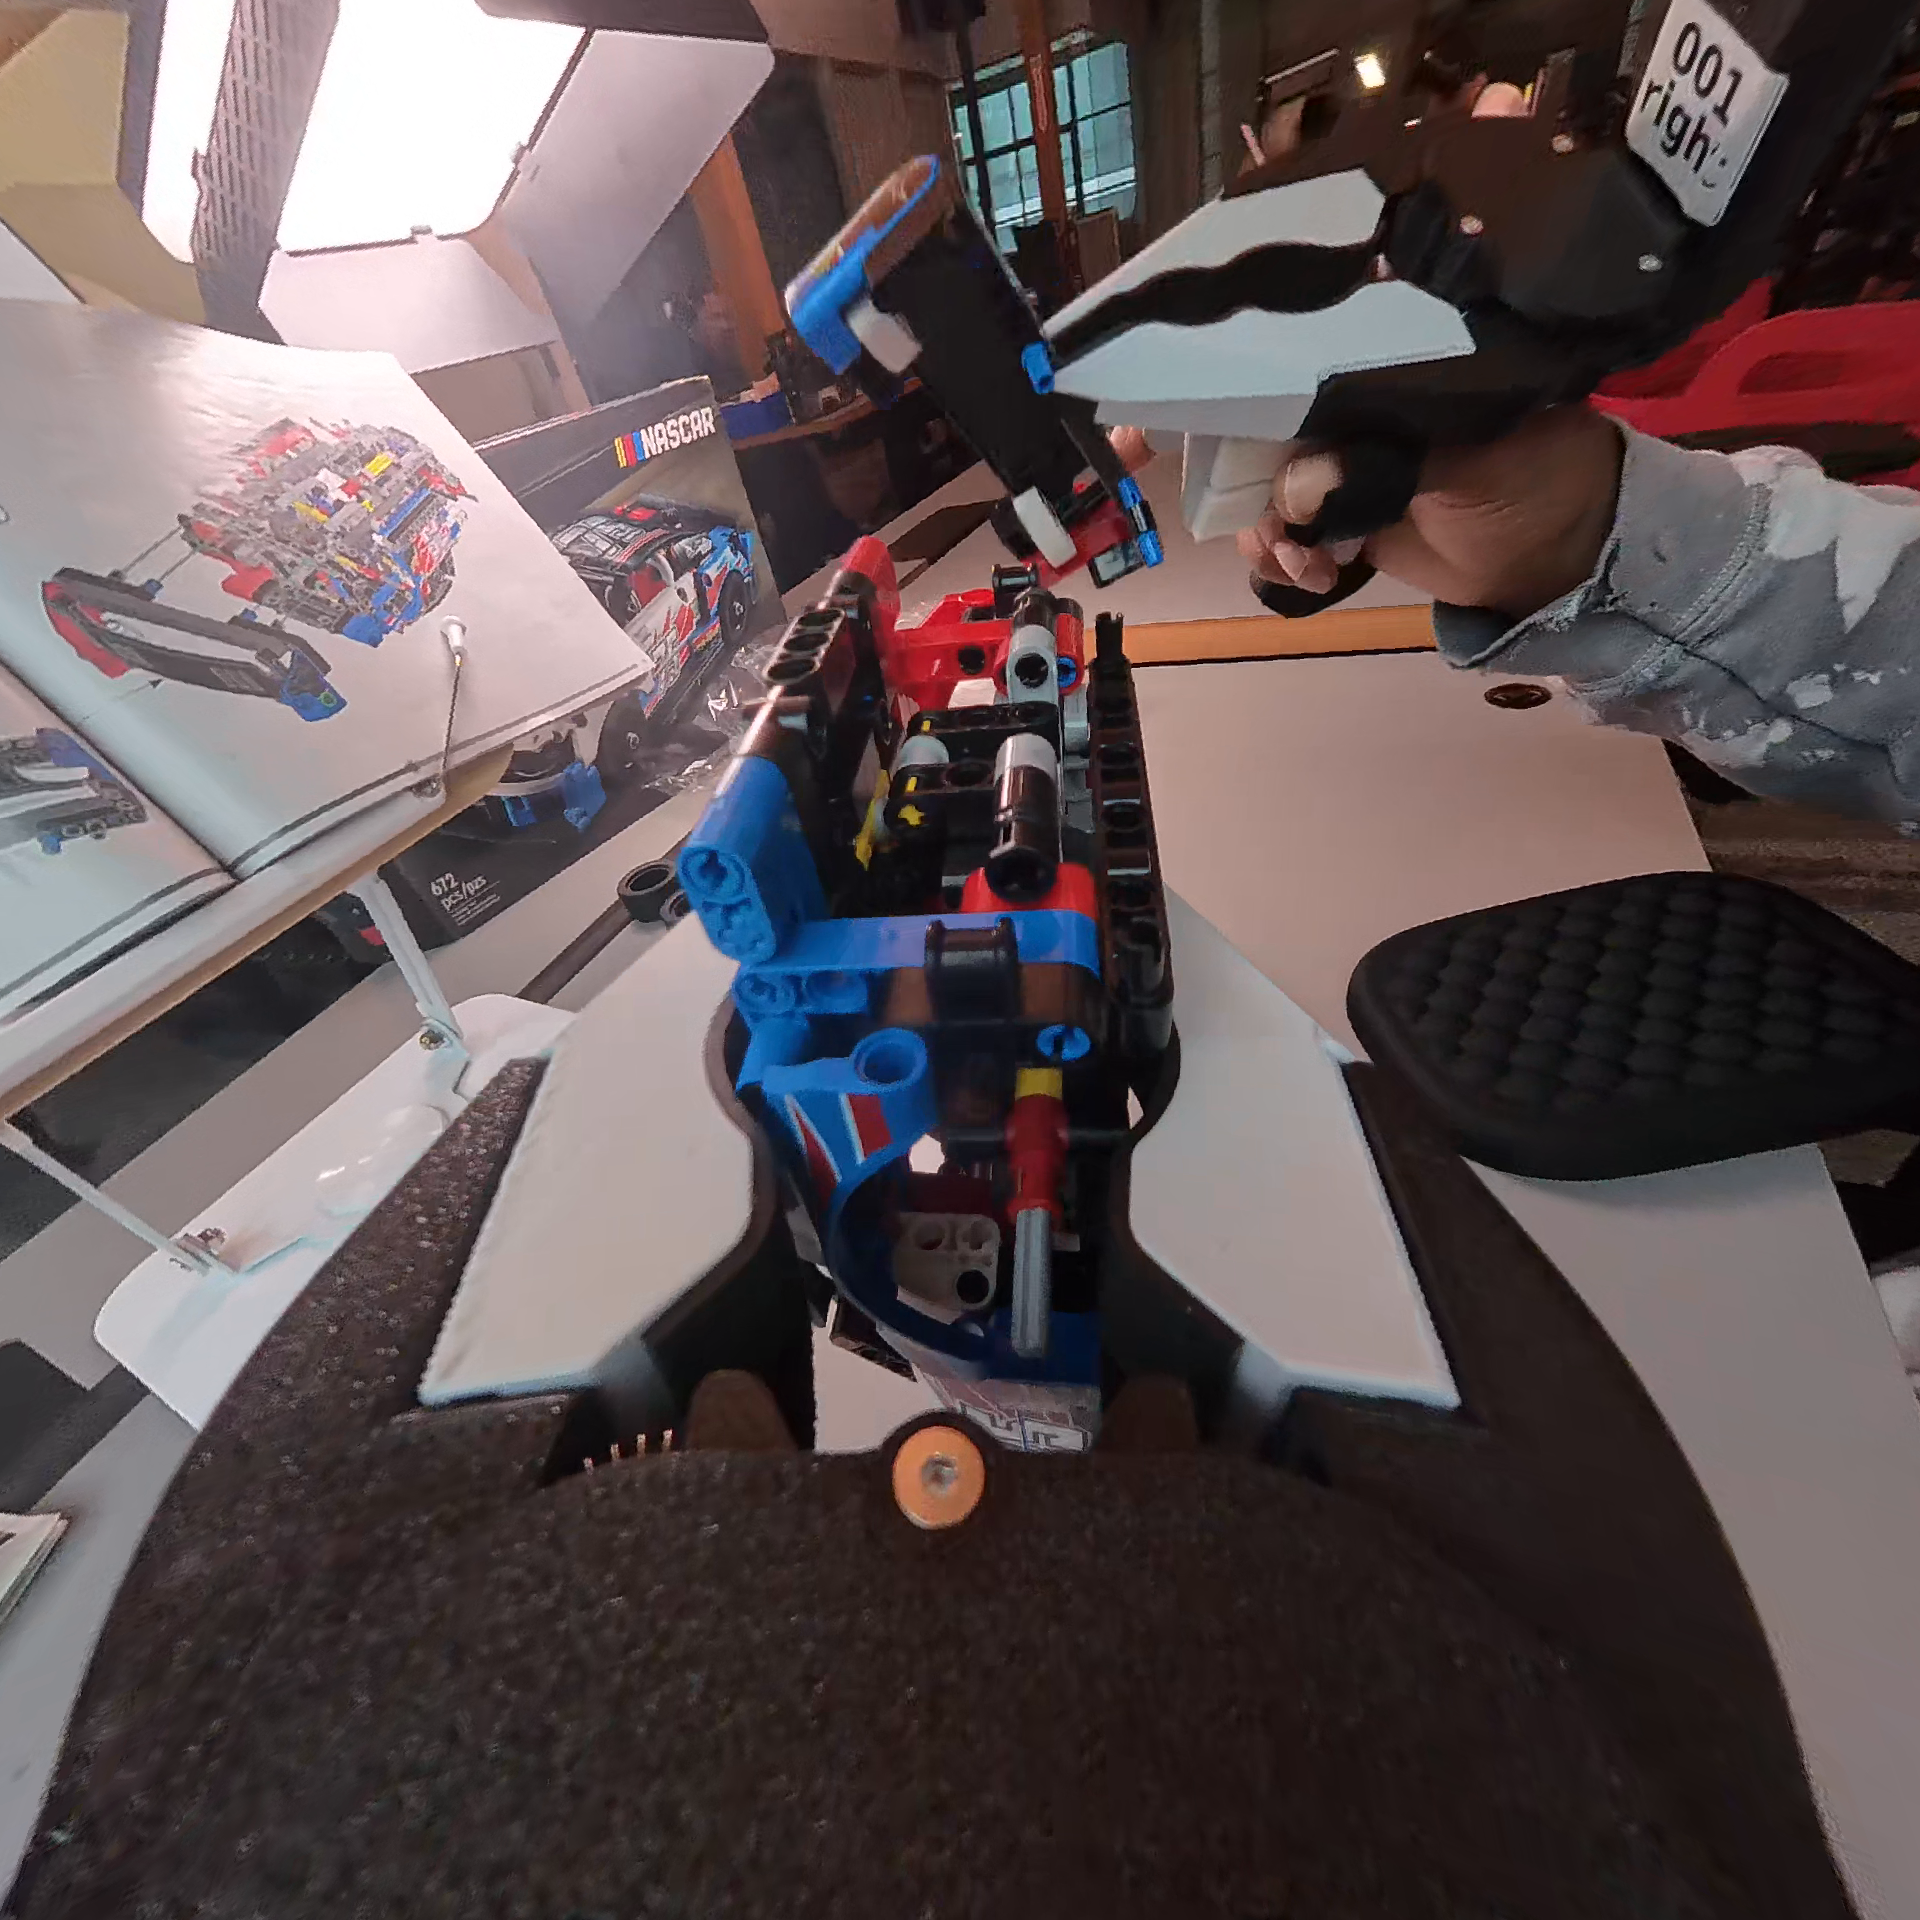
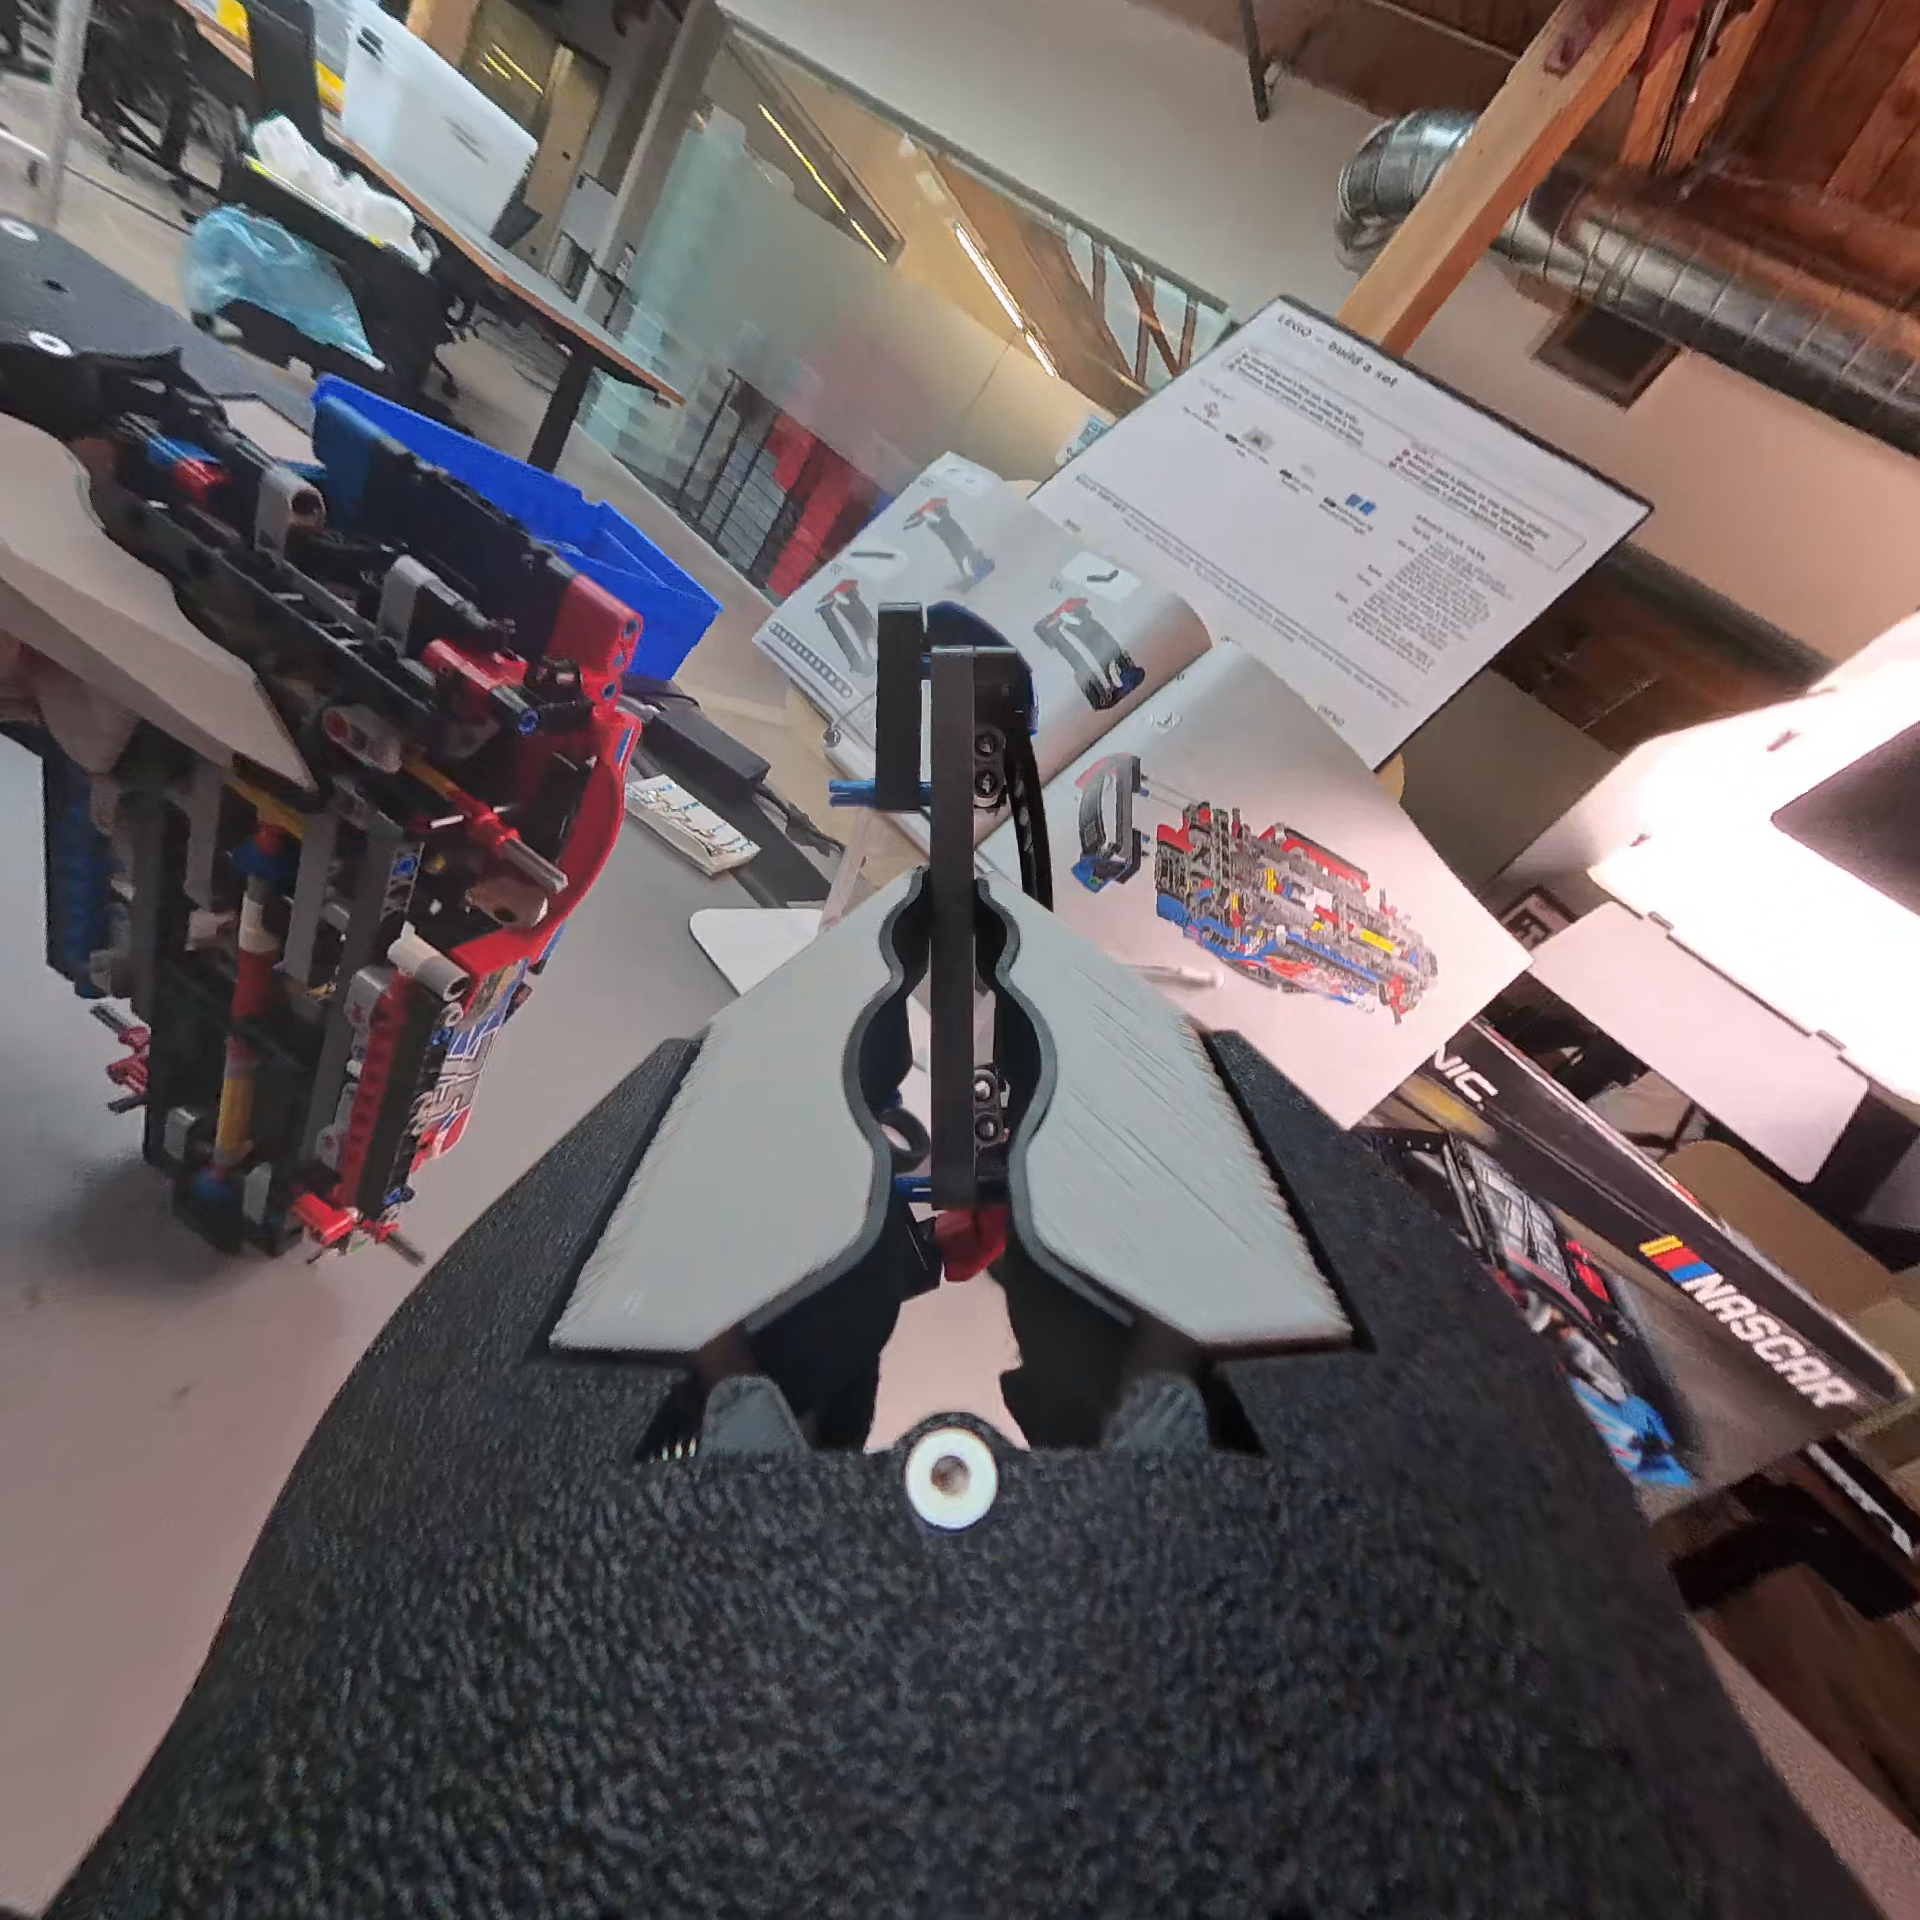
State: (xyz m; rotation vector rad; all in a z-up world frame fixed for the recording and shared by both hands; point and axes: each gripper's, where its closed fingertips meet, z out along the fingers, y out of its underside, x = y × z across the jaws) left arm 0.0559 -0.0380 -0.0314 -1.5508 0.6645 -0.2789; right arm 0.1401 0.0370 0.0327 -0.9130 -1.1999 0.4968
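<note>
My left gripper (image 1: 940, 1023) is shut on a partly built toy-brick car chassis (image 1: 935, 831) of black, blue and red beams, held up above the table. The chassis also shows in the right wrist view (image 2: 343, 831), at the left, clamped by the left gripper's white fingers (image 2: 114, 613). My right gripper (image 2: 951, 904) is shut on a black panel sub-assembly (image 2: 951, 810) with blue and red ends. In the left wrist view that panel (image 1: 977, 364) hangs just above the chassis's far red end, held by the right gripper (image 1: 1060, 358) and a person's hand (image 1: 1455, 520).
An open instruction booklet (image 1: 260, 540) rests on a white stand at the left; it also shows in the right wrist view (image 2: 1226, 883). The set's box (image 1: 665, 540) stands behind it. A black perforated pad (image 1: 1652, 1018) lies at the right. A blue bin (image 2: 540, 520) sits behind the chassis.
</note>
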